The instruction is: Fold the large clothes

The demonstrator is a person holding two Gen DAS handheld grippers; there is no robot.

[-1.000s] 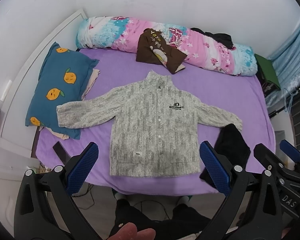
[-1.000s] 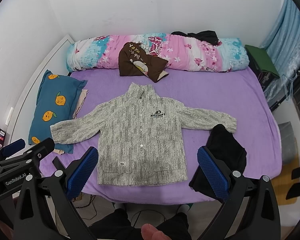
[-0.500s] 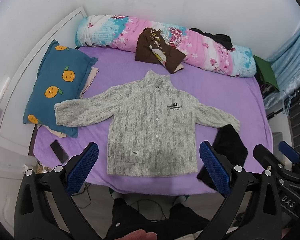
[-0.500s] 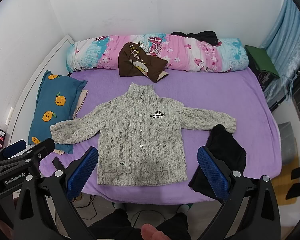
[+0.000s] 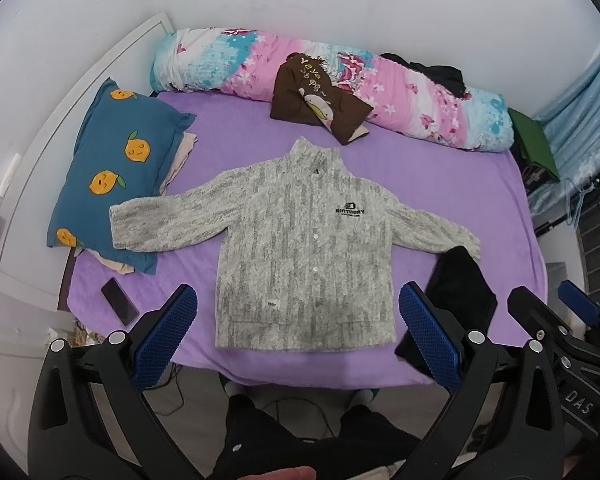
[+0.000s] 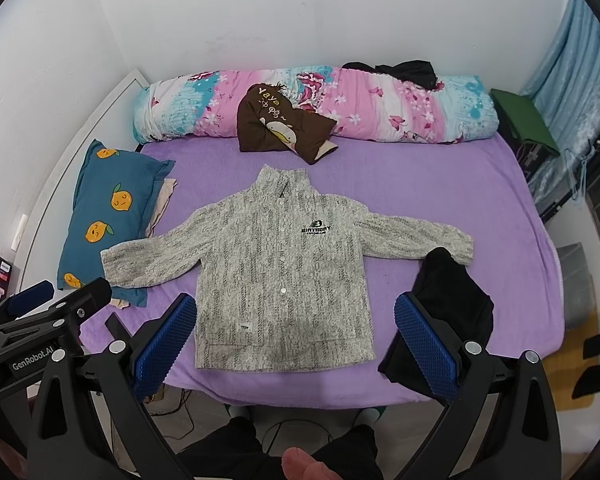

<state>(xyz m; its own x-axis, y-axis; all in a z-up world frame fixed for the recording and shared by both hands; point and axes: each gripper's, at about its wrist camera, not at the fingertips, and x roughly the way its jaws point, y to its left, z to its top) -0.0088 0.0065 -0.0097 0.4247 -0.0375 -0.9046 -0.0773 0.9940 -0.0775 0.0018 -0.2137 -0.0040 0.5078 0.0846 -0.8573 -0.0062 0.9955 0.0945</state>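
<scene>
Grey speckled knit is lying spread flat in the middle of the purple bed sheet (image 5: 440, 168): the jacket (image 5: 304, 248) is resting front up, buttons closed, collar pointing toward the far wall and hem lying just inside the sheet's near edge. Its one sleeve is reaching out until the cuff is touching the blue pillow with oranges (image 5: 116, 176), which is sitting along the sheet's side edge. The other sleeve is stretching the opposite way, its cuff partly covered by a black garment (image 6: 448, 304) that is lying at the sheet's near corner and hanging a little over the edge. A dark phone (image 5: 119, 301) is lying near the sheet's other near corner, apart from the hem. Beyond the collar, a brown folded garment (image 6: 280, 128) is leaning against the rolled floral quilt (image 6: 380, 104) running along the sheet's far edge; bare purple is showing between collar and brown garment and wide beside the sleeve toward the curtain side.

The left gripper (image 5: 298, 328) and the right gripper (image 6: 296, 332) are both hanging above the near edge, jaws spread wide, holding nothing and touching no cloth.
</scene>
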